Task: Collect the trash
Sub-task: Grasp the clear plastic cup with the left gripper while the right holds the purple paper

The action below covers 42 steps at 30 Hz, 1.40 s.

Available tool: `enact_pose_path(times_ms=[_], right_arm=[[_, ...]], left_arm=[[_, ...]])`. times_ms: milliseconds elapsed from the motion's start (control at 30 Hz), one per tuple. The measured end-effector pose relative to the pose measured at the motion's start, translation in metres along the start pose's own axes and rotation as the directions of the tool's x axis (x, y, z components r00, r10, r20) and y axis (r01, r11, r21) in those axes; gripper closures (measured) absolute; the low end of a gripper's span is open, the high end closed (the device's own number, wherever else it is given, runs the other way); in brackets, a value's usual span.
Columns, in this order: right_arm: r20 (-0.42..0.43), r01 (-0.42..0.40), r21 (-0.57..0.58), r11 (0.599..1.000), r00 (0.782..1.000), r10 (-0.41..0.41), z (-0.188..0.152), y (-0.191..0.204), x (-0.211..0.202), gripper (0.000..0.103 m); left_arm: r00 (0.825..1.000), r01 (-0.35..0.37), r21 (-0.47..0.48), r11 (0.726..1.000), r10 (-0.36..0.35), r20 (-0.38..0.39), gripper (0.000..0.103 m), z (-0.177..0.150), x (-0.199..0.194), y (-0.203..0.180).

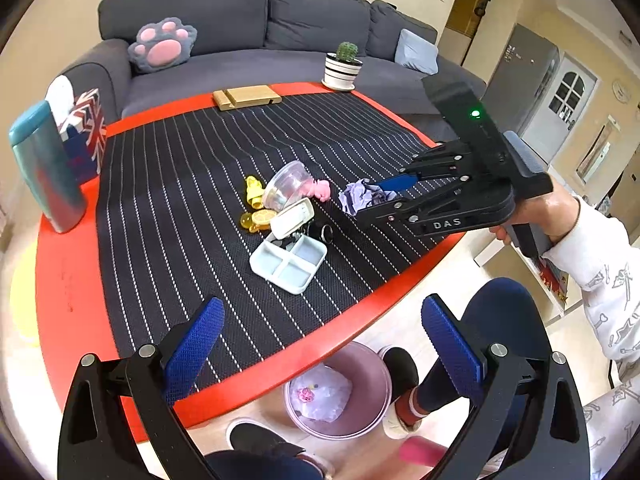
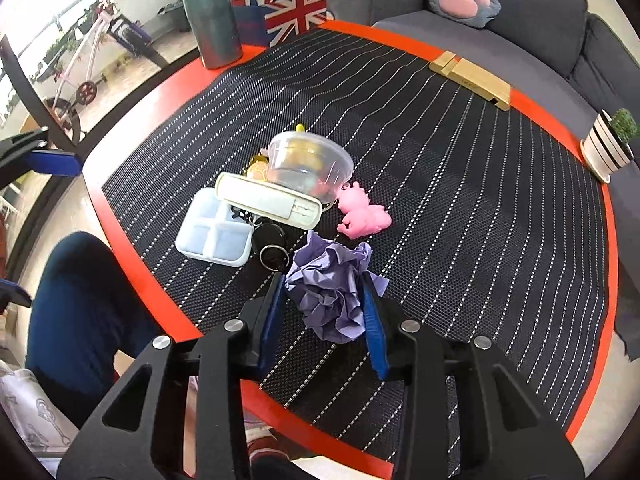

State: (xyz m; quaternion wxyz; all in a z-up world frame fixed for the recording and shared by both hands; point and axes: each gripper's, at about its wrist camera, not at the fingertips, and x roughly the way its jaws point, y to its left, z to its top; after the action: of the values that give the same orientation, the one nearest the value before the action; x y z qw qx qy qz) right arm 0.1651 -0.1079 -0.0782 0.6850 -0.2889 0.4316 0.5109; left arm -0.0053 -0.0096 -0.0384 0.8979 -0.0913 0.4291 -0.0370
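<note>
Squeezing right gripper (image 2: 325, 300) on crumpled purple paper (image 2: 334, 294), pads touching; hold firm, lift clear toward bin (image 1: 338, 390) near table edge; left gripper (image 1: 320, 340) jaws open, empty

A: What do the grippers look like?
B: Both the left gripper (image 1: 320, 344) and the right gripper (image 2: 326, 312) are black linkage frames with silver round screws and blue textured pads (image 1: 192, 350). The right one bears white "DAS" lettering and a green light.
A: And the person?
B: White patterned sleeve (image 1: 604, 276), dark blue trousers (image 2: 80, 308)
</note>
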Motion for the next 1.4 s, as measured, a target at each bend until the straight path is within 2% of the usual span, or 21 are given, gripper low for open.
enact_pose_path(times_ms=[567, 1000, 1400], right_arm=[[0.040, -0.020, 0.063, 0.998, 0.999, 0.018, -0.014, -0.011, -0.033, 0.066], [0.045, -0.020, 0.081, 0.996, 0.999, 0.017, -0.019, -0.018, -0.041, 0.066], [0.040, -0.014, 0.095, 0.995, 0.999, 0.010, -0.023, -0.027, -0.041, 0.066]], left_arm=[[0.999, 0.040, 0.079, 0.996, -0.039, -0.019, 0.008, 0.057, 0.019, 0.006], [0.991, 0.057, 0.175, 0.983, -0.035, -0.126, 0.008, 0.092, 0.066, 0.014], [0.979, 0.061, 0.251, 0.966, -0.010, -0.202, 0.009, 0.105, 0.110, 0.016]])
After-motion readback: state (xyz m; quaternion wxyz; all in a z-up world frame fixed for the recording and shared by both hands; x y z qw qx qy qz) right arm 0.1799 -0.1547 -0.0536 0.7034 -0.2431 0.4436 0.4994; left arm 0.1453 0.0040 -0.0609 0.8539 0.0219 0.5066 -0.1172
